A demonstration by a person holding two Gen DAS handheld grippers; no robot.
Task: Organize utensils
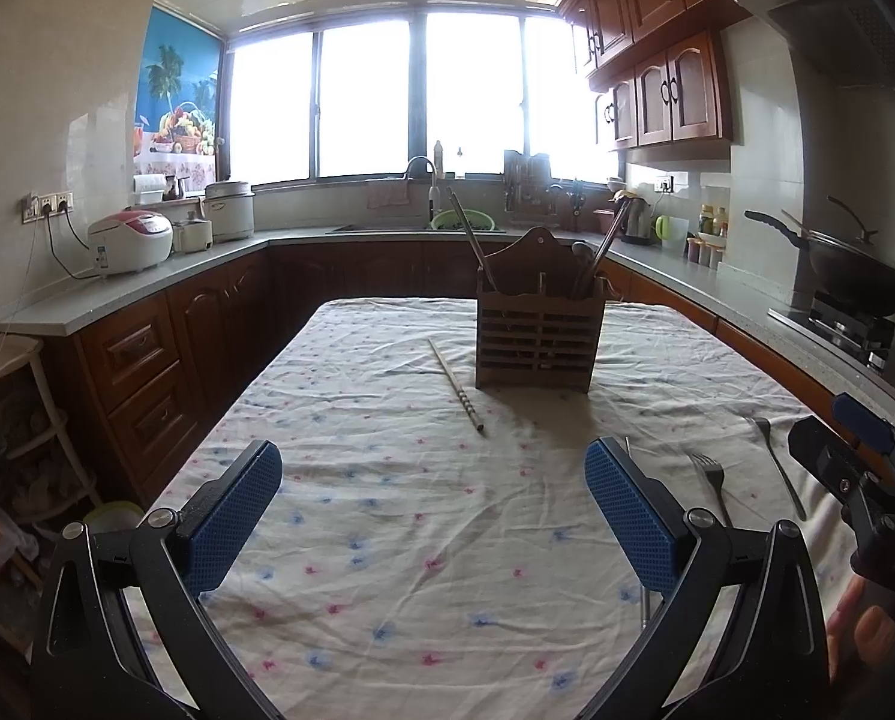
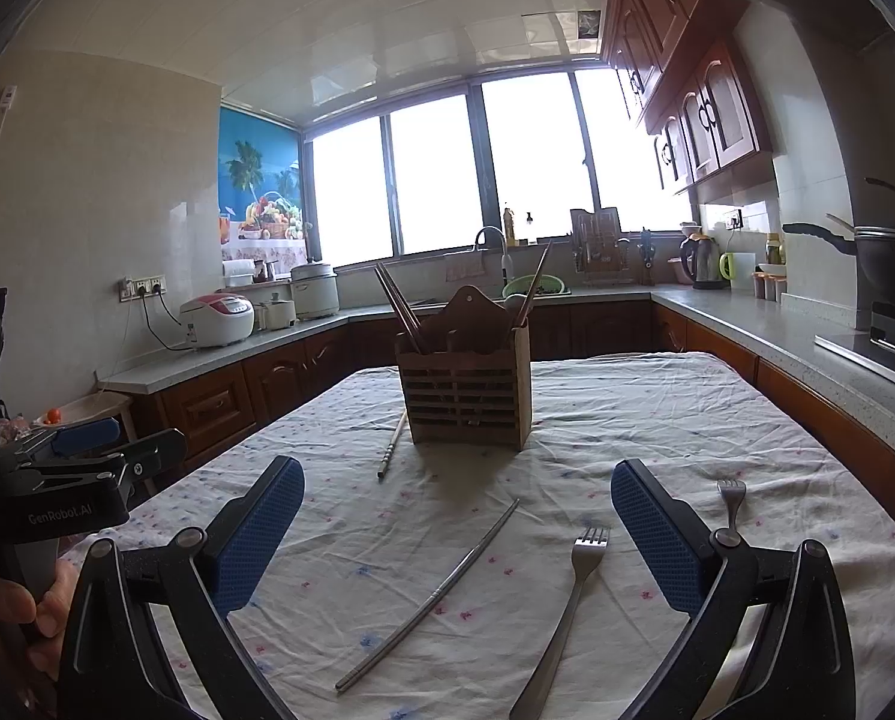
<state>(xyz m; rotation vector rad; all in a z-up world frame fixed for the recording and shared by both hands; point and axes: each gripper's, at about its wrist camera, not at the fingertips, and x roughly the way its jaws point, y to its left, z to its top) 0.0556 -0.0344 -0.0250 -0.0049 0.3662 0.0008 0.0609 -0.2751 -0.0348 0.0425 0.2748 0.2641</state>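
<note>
A wooden slatted utensil holder (image 1: 534, 333) (image 2: 465, 390) stands mid-table with chopsticks and a spoon sticking out of it. One wooden chopstick (image 1: 456, 387) (image 2: 390, 444) lies on the cloth to the holder's left. A metal chopstick (image 2: 429, 594) and a fork (image 2: 567, 606) lie between the fingers of my right gripper (image 2: 456, 528), which is open and empty above them. A second fork (image 2: 730, 501) (image 1: 780, 462) lies further right. My left gripper (image 1: 432, 510) hovers open and empty over bare cloth, with the first fork (image 1: 710, 483) to its right.
The table wears a white floral cloth (image 1: 423, 540). Dark wood cabinets and grey counters ring it, with rice cookers (image 1: 129, 240) at left, a sink (image 1: 411, 222) under the window and a wok (image 1: 849, 276) on the stove at right. A stool (image 2: 96, 408) stands left of the table.
</note>
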